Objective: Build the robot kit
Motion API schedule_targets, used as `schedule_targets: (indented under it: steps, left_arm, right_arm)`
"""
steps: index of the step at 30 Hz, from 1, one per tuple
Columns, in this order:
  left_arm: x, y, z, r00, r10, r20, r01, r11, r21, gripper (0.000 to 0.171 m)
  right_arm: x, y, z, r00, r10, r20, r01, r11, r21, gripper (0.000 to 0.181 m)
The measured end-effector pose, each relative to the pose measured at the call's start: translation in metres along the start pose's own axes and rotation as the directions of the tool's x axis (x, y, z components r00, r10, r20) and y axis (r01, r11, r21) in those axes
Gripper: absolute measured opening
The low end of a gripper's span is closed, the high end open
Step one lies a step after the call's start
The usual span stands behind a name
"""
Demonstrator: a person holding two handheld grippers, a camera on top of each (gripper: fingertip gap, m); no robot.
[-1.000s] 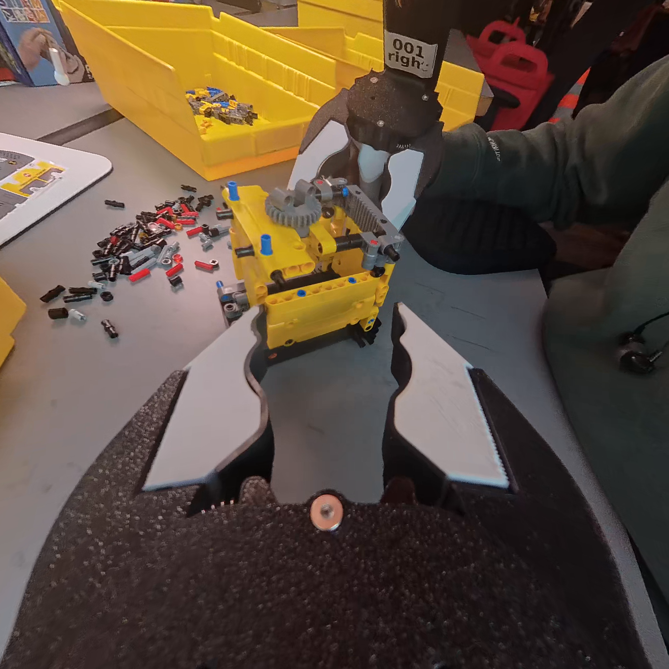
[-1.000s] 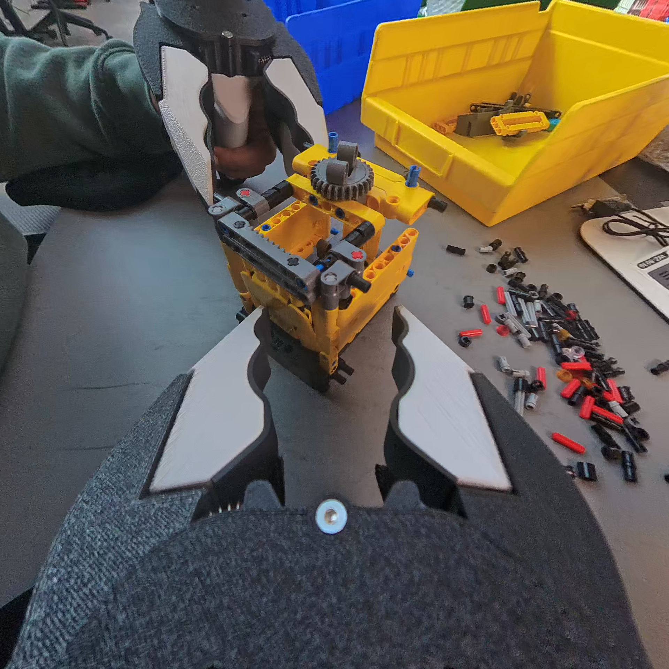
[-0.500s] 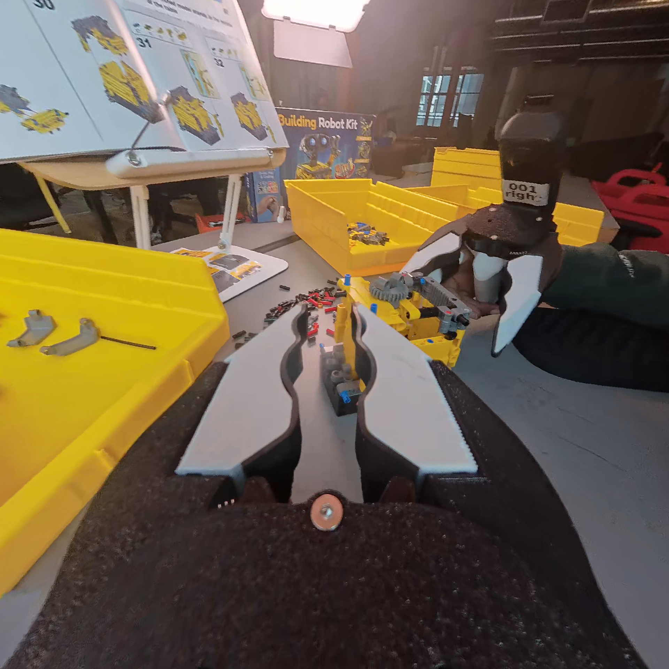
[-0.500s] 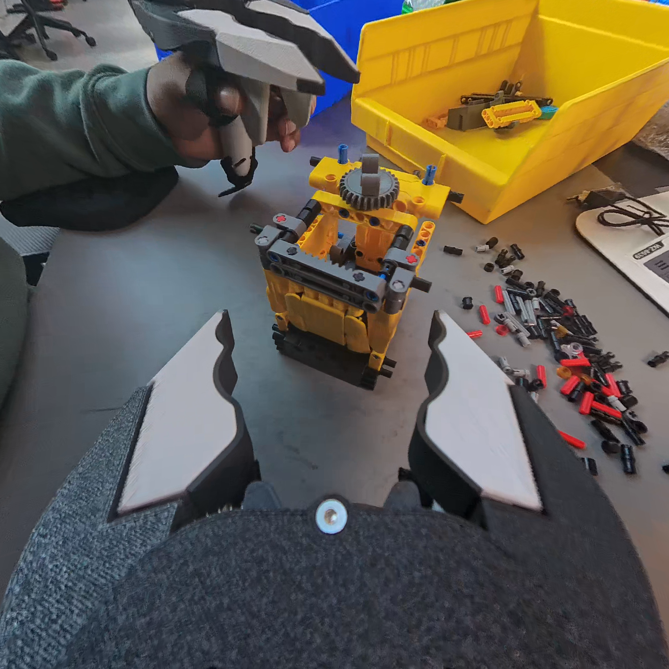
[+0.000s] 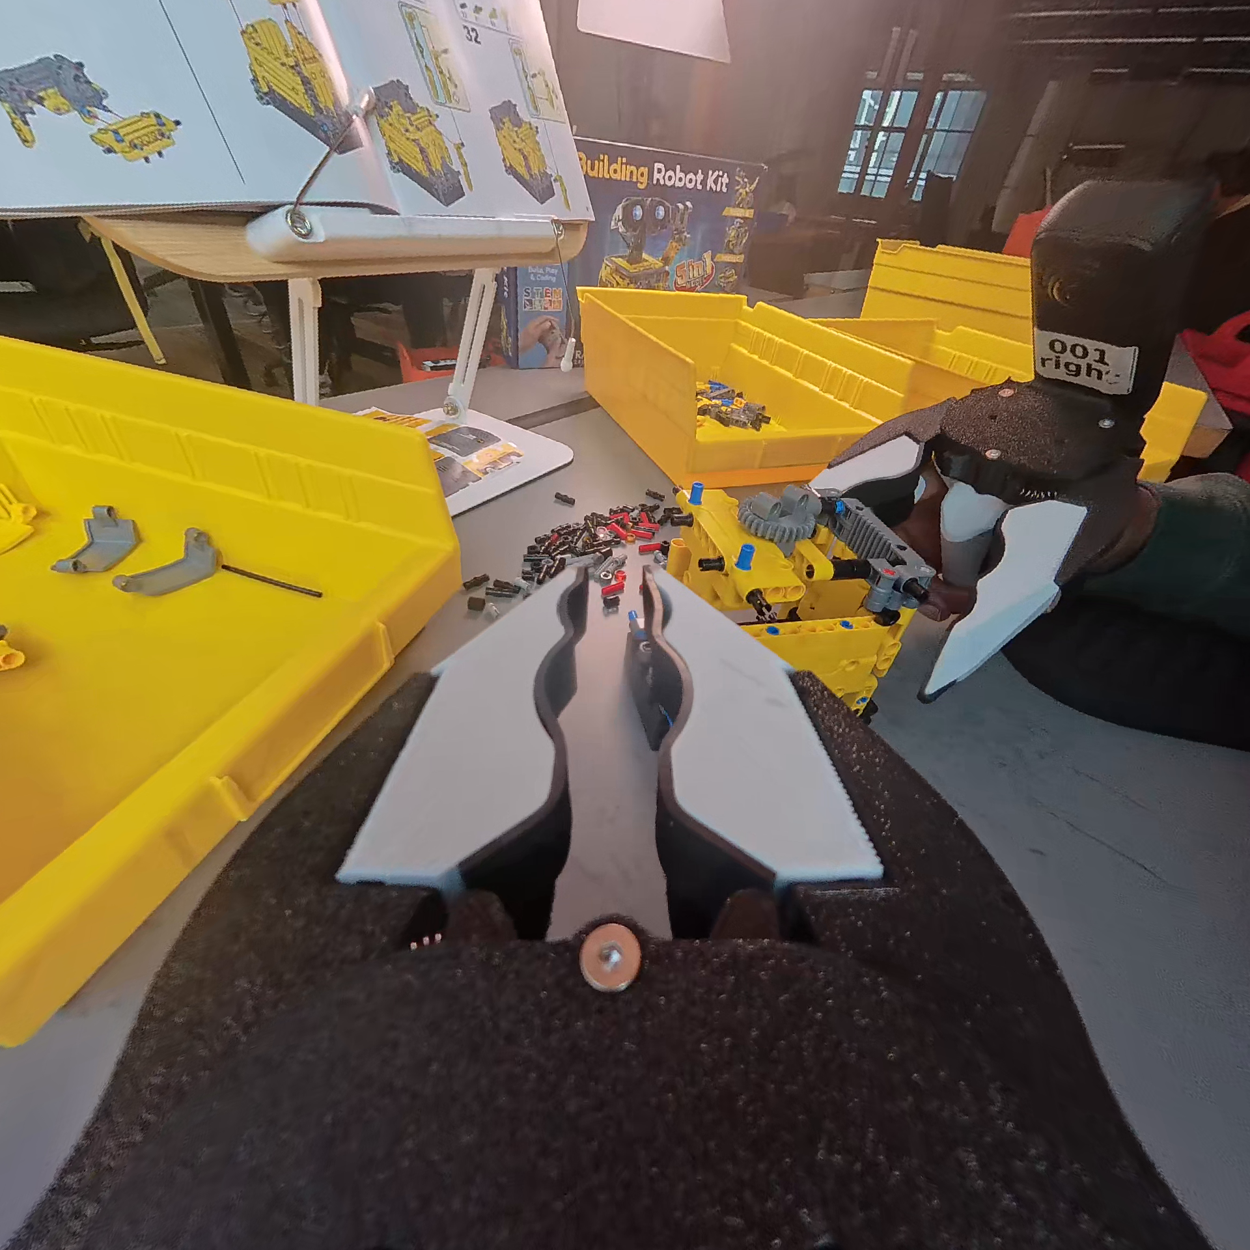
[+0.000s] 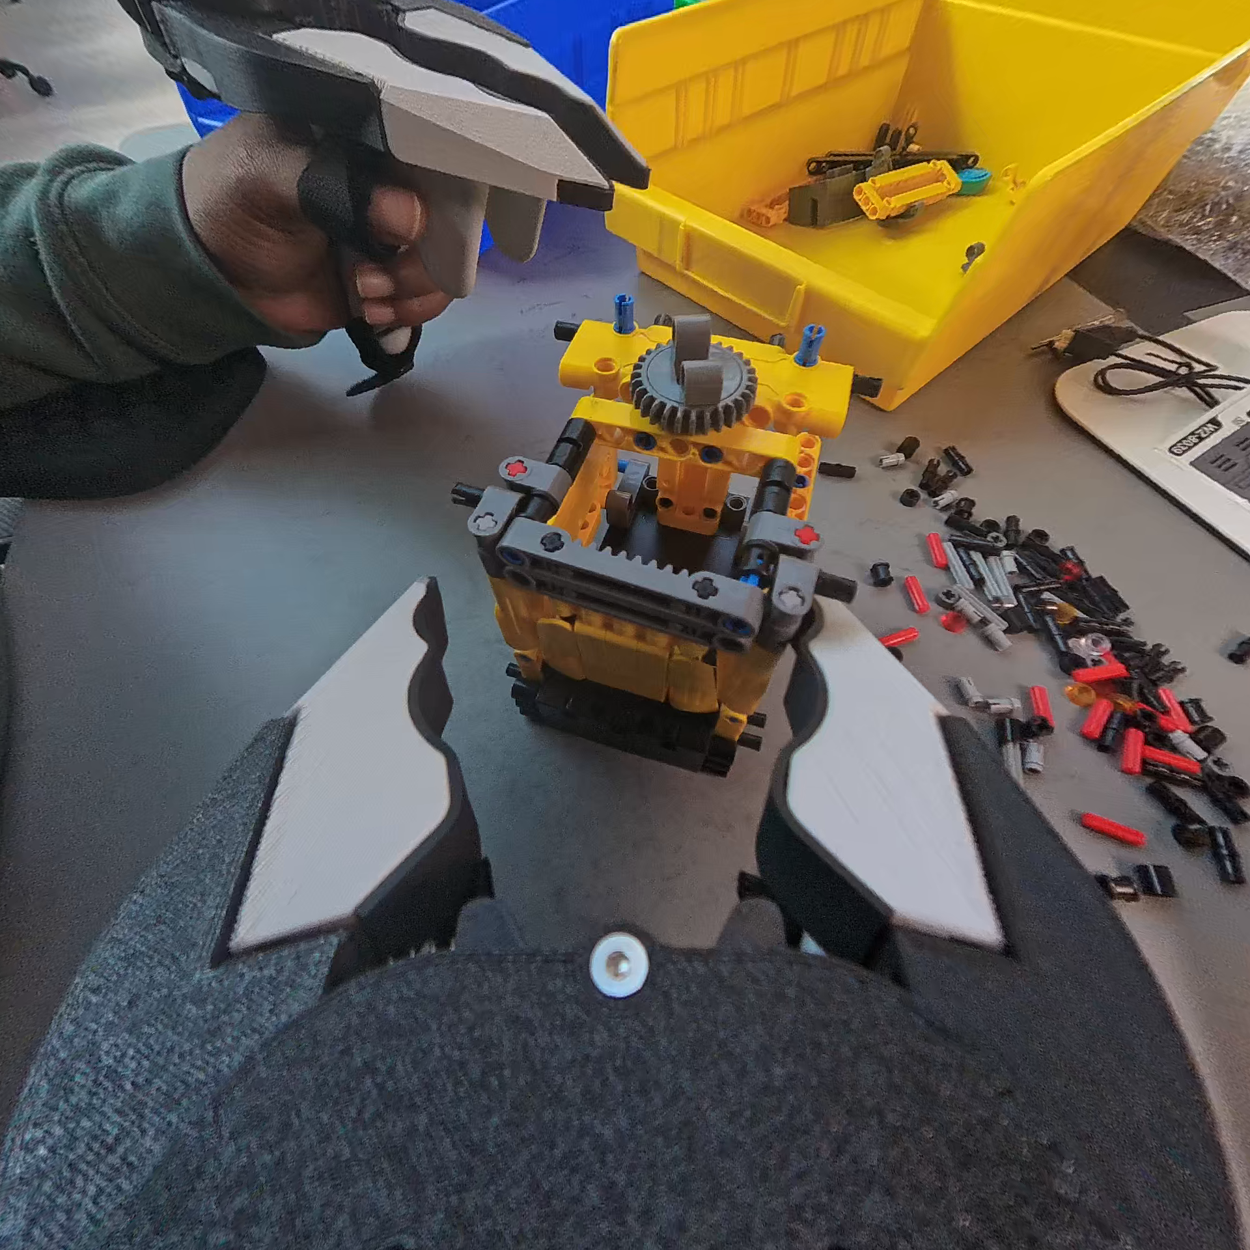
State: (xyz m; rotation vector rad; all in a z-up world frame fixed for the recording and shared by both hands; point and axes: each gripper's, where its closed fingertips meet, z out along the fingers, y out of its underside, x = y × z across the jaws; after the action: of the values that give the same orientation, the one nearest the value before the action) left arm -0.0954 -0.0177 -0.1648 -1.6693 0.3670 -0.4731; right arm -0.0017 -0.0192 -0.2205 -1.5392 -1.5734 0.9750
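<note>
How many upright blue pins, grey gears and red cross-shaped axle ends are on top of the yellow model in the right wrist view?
Upright blue pins: 2
Grey gear: 1
Red axle ends: 2
Total: 5

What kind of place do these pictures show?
Probably a workshop bench for building a toy kit: yellow parts bins, an instruction booklet on a stand, loose pins around a half-built model.

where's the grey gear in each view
Left wrist view: gear right of centre, on top of the yellow model, beyond the tool tips.
Right wrist view: gear just above centre, on the model's far end.
Shared landmark: the pile of pins beside the model.
</note>
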Motion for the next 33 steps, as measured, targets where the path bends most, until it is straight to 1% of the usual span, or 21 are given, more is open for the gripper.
schedule_targets:
  steps: [2,3,6,10,21,29,33]
  left_arm:
    - [-0.003,0.002,0.001,1.000,0.000,0.013,0.001,1.000,-0.009,0.020]
    - [-0.004,0.003,0.001,1.000,-0.006,0.015,0.006,1.000,-0.015,0.023]
    - [-0.006,0.006,0.002,1.000,-0.019,0.024,0.019,0.999,-0.026,0.030]
    - [-0.008,0.005,0.005,0.999,-0.016,0.040,0.016,1.000,-0.018,0.035]
    - [-0.016,0.011,0.005,0.994,0.038,0.100,-0.035,0.999,-0.036,0.036]
    - [-0.014,0.013,0.007,0.994,0.058,0.096,-0.053,0.997,-0.052,0.039]
    - [-0.012,0.013,0.009,0.995,0.065,0.081,-0.061,0.997,-0.052,0.045]
  right_arm:
    - [0.009,0.006,0.002,0.998,-0.040,-0.046,0.039,0.999,-0.018,0.091]
    - [0.012,0.007,0.002,0.998,-0.046,-0.048,0.046,0.999,-0.016,0.094]
    - [0.020,0.006,0.003,0.998,0.030,-0.047,-0.029,1.000,0.005,0.084]
    - [0.033,0.005,0.007,0.993,0.004,-0.115,-0.005,1.000,-0.001,0.083]
    - [0.035,0.010,0.009,0.980,-0.051,-0.193,0.045,0.998,-0.036,0.086]
    - [0.034,0.010,0.007,0.981,-0.035,-0.192,0.031,0.999,-0.023,0.086]
    - [0.035,0.007,0.010,0.985,-0.012,-0.173,0.010,1.000,-0.013,0.087]
